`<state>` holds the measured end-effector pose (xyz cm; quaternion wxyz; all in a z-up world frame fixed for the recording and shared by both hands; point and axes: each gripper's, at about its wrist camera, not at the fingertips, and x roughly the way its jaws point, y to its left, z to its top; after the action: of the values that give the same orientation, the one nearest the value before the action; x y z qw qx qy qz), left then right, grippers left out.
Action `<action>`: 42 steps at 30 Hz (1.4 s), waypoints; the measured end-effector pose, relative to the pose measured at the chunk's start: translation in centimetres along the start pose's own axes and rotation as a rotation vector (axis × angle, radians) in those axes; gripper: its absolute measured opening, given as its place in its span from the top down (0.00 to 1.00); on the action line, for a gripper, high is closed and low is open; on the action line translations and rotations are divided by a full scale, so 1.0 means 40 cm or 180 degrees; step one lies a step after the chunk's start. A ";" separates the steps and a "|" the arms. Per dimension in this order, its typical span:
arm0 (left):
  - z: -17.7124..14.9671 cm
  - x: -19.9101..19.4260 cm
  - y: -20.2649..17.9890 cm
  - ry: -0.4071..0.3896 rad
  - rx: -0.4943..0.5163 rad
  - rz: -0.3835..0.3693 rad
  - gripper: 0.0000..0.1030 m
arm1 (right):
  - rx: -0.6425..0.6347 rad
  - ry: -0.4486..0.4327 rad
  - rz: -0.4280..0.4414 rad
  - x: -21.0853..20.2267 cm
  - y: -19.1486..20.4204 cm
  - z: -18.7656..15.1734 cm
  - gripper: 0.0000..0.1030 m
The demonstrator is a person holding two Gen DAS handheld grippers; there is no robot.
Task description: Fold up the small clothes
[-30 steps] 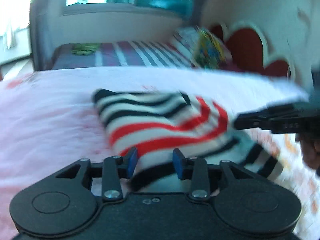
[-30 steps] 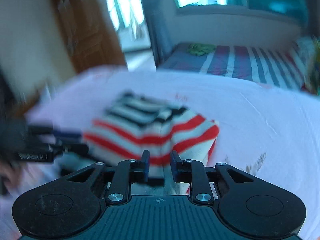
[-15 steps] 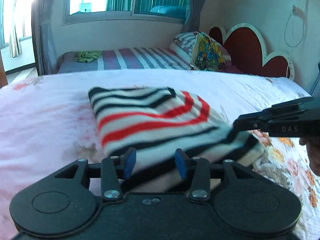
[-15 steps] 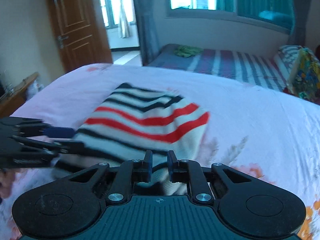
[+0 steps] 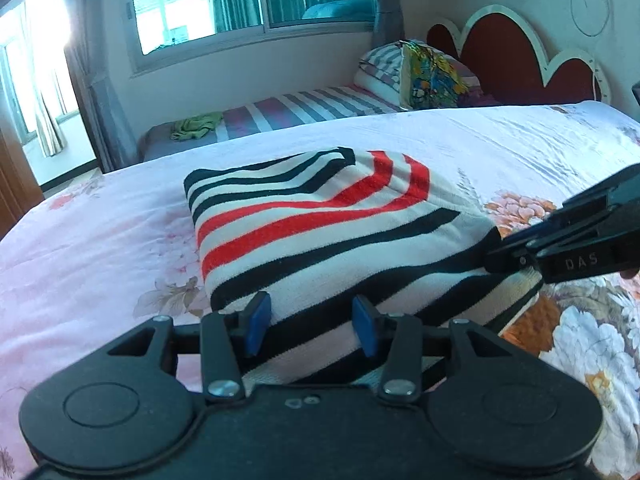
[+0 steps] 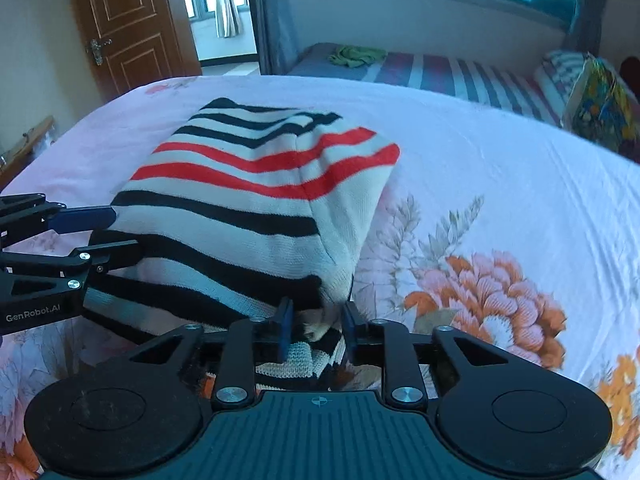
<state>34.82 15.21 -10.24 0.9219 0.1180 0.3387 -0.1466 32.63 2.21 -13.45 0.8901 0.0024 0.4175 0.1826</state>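
Observation:
A folded sweater (image 5: 320, 220) with black, white and red stripes lies flat on the pink floral bed sheet (image 5: 100, 240). My left gripper (image 5: 311, 322) is at its near left edge. Its jaws are opening, and the striped hem lies loosely between the blue pads. In the right wrist view the sweater (image 6: 260, 184) stretches away from my right gripper (image 6: 317, 330), which sits at the near right corner. Those jaws are opening too, with a bunched corner of knit between them. Each view shows the other gripper: the right gripper (image 5: 494, 254) and the left gripper (image 6: 126, 232).
Behind the bed sheet (image 6: 500, 168) stands a second bed (image 5: 300, 108) with a striped cover, a green cloth (image 5: 196, 126) and a colourful pillow (image 5: 432, 76). A red scalloped headboard (image 5: 500, 56) is at the right. A wooden door (image 6: 128, 28) is at the far left.
The sweater has settled flat on the bed after being carried over in a blur. Both grippers have come down at its near edge, and both pairs of jaws stand wider.

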 end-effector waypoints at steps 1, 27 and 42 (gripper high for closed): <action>-0.003 0.000 -0.006 -0.0011 0.0017 0.0048 0.56 | 0.0053 -0.0004 0.0019 0.002 -0.007 -0.005 0.71; -0.063 -0.252 -0.064 -0.0080 -0.0694 0.0475 0.01 | 0.0442 -0.0557 0.0030 -0.281 -0.040 -0.116 0.11; -0.142 -0.752 -0.315 -0.0600 -0.0849 0.0340 0.01 | 0.0512 -0.0964 0.0012 -0.825 0.092 -0.377 0.00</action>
<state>5.18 11.01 3.88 0.9635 -0.0017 0.2604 -0.0615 0.92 -7.38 1.78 0.9394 0.1019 0.2919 0.1479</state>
